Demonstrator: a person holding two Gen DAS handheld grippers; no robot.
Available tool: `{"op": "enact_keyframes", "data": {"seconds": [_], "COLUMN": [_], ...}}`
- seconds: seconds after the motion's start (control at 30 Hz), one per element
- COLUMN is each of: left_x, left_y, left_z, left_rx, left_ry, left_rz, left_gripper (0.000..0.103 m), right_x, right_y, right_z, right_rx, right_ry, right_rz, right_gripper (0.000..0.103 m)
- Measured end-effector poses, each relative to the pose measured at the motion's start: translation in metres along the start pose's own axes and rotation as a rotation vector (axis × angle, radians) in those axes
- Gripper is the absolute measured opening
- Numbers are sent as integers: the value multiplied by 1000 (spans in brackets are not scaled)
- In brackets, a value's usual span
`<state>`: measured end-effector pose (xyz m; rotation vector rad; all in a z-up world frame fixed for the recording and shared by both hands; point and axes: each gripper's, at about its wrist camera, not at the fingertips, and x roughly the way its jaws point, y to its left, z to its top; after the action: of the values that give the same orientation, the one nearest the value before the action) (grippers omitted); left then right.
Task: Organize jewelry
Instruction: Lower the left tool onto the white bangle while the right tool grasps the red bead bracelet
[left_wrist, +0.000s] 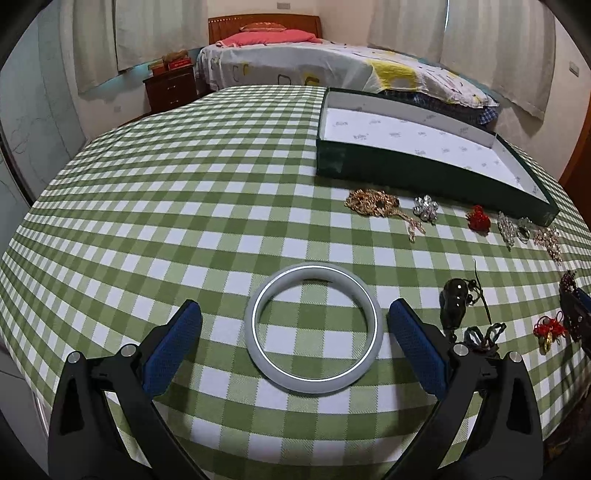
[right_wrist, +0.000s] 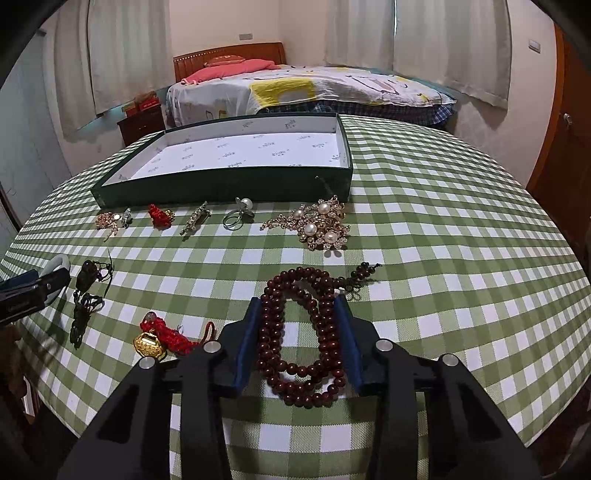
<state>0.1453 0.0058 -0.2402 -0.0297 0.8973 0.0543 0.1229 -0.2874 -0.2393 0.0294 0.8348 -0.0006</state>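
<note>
**One box, one bangle, one bead string checked**

One green box (right_wrist: 221, 184) on the checked counter (left_wrist: 166, 184) holds only printed paper. One pale bangle (left_wrist: 313, 328) lies between the wide left tool (left_wrist: 294, 328). Right tool (right_wrist: 299, 314), narrowed, brackets one dark bead string (right_wrist: 306, 332); whether its pads grip, I cannot tell.

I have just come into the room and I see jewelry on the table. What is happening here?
A person is sorting jewelry with two handheld grippers. The left gripper has its jaws open around a pale bangle lying on the checked tablecloth. The right gripper has its jaws against a string of dark red beads. The green box is empty; brooches and rings lie before it.
</note>
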Motion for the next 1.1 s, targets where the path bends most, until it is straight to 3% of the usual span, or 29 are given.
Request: {"op": "enact_keyframes", "data": {"seconds": [0.17,0.37,0.5,0.6,0.67,0.73,0.9,1.1], "left_x": [0,-6,-9,-12,-13,-13,-14,-15], "left_y": [0,-3,-5,-8,-9,-11,-10,-8], "left_z": [0,-6,-8,-10,-11,-11,-11,-12], "left_rx": [9,30,38,53,56,58,57,49], "left_ry": [1,-29,-42,-54,-59,-58,-60,-62], "left_rz": [-1,-17,-27,-39,-39,-40,-35,-28], "left_gripper": [97,84,78,70,70,70,69,69], "right_x": [-2,-4,-5,-7,-8,-9,-11,-12], "right_y": [2,3,0,-1,-1,0,-2,-2], "right_z": [-3,-3,-6,-9,-9,-9,-10,-10], "right_rx": [-3,6,14,3,6,2,9,15], "right_ry": [-7,-3,-3,-6,-10,-15,-19,-21], "right_rz": [8,11,-1,-6,-3,3,34,37], "right_gripper": [34,36,56,55,54,40,21,17]}}
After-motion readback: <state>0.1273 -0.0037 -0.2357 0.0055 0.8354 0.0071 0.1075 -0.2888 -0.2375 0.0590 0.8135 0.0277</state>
